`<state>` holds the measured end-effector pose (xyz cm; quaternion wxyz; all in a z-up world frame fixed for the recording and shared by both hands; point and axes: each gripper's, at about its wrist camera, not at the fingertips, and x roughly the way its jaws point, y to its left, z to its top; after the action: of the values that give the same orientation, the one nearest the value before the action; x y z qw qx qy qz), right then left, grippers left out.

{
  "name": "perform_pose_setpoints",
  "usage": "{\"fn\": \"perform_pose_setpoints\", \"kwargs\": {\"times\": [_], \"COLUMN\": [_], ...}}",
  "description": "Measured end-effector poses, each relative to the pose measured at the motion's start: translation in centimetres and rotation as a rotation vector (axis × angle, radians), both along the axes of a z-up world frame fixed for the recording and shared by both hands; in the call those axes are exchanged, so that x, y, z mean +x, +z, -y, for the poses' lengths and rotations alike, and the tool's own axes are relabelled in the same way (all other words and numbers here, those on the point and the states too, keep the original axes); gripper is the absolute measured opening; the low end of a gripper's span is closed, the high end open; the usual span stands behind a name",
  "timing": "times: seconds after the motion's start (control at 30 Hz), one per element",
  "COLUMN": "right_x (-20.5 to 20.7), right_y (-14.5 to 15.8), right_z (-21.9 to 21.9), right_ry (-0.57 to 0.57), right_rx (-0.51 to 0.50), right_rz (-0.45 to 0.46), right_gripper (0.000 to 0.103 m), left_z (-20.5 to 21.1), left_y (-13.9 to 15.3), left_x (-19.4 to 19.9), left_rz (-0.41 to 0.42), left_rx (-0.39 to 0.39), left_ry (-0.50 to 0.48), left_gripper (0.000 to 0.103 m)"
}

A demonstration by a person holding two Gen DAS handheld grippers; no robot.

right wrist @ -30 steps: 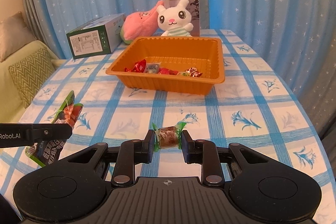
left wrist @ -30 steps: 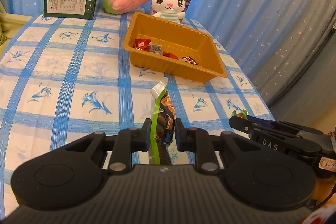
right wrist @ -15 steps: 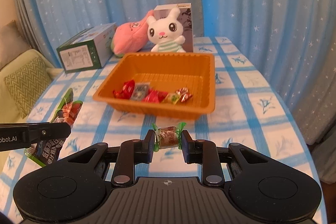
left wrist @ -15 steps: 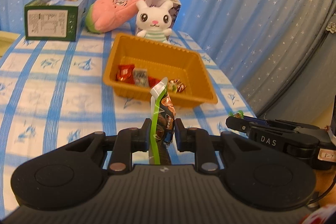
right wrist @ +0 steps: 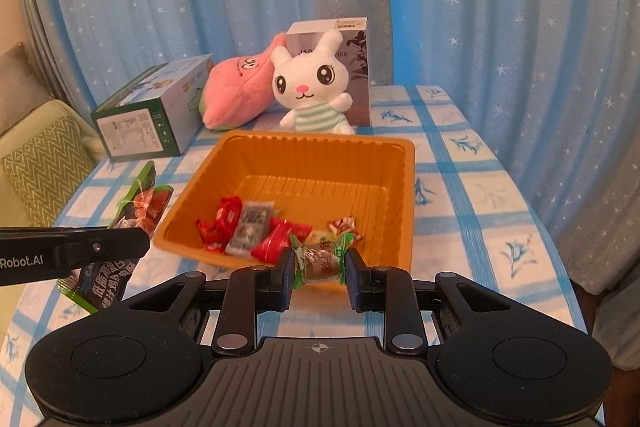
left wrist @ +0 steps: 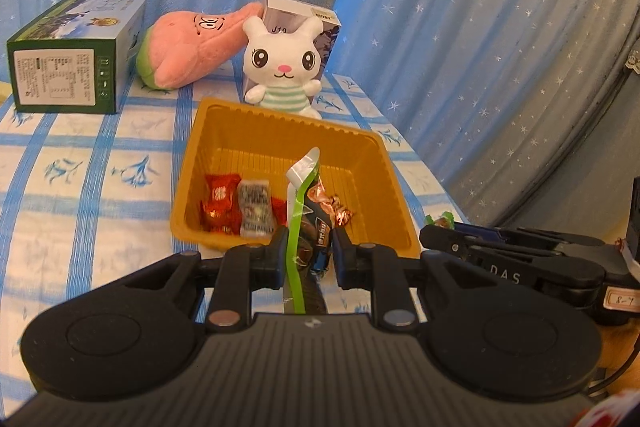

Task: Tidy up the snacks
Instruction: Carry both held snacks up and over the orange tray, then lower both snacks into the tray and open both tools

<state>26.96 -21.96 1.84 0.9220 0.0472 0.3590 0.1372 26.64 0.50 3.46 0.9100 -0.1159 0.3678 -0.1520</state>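
An orange tray [left wrist: 280, 131] [right wrist: 320, 143] sits on the checked tablecloth with several wrapped snacks [left wrist: 236, 205] [right wrist: 248, 227] in its near end. My left gripper [left wrist: 310, 255] is shut on a green-edged snack packet [left wrist: 304, 199] that stands upright, just short of the tray's near rim. My right gripper [right wrist: 319, 269] is shut on a green-wrapped candy [right wrist: 320, 261], held crosswise over the tray's near rim. In the right wrist view the left gripper's finger [right wrist: 80, 247] and its packet [right wrist: 140, 199] show at the left. The right gripper's fingers [left wrist: 500, 247] show at the right of the left wrist view.
Behind the tray stand a white plush rabbit [left wrist: 284, 71] [right wrist: 312, 87], a pink plush [left wrist: 188, 47] [right wrist: 236, 91], a green carton [left wrist: 72, 59] [right wrist: 152, 115] and a small box [right wrist: 352, 67]. Blue starred curtains hang behind the table. A green cushioned seat [right wrist: 44, 163] is at the left.
Both grippers have moved forward and slightly up toward the tray, each still holding its snack. The tray now looms larger and closer in both views.
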Motion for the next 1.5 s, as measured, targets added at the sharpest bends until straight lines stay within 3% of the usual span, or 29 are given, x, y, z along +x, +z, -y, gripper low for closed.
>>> {"fn": "perform_pose_setpoints", "kwargs": {"times": [0.6,1.33,1.4,1.5], "right_x": [7.9,11.1,11.2,11.1], "right_y": [-1.2,-4.3,-4.3,-4.5], "right_z": [-0.2,-0.3,-0.3,-0.1], "right_ry": [-0.018,-0.032,-0.033,-0.034], "right_rx": [0.018,0.018,0.019,0.019], "right_rz": [-0.048,-0.106,-0.108,-0.11], "right_gripper": [0.027,0.027,0.027,0.027], "left_z": [0.1,0.1,0.2,0.3], "left_y": [-1.0,-4.3,-4.4,-4.5], "left_x": [8.2,12.4,12.6,12.5], "left_rz": [-0.024,-0.065,-0.054,-0.05], "left_rx": [0.019,-0.018,-0.042,-0.037], "left_ry": [0.007,0.022,0.031,0.027], "left_gripper": [0.02,0.02,0.033,0.035]}}
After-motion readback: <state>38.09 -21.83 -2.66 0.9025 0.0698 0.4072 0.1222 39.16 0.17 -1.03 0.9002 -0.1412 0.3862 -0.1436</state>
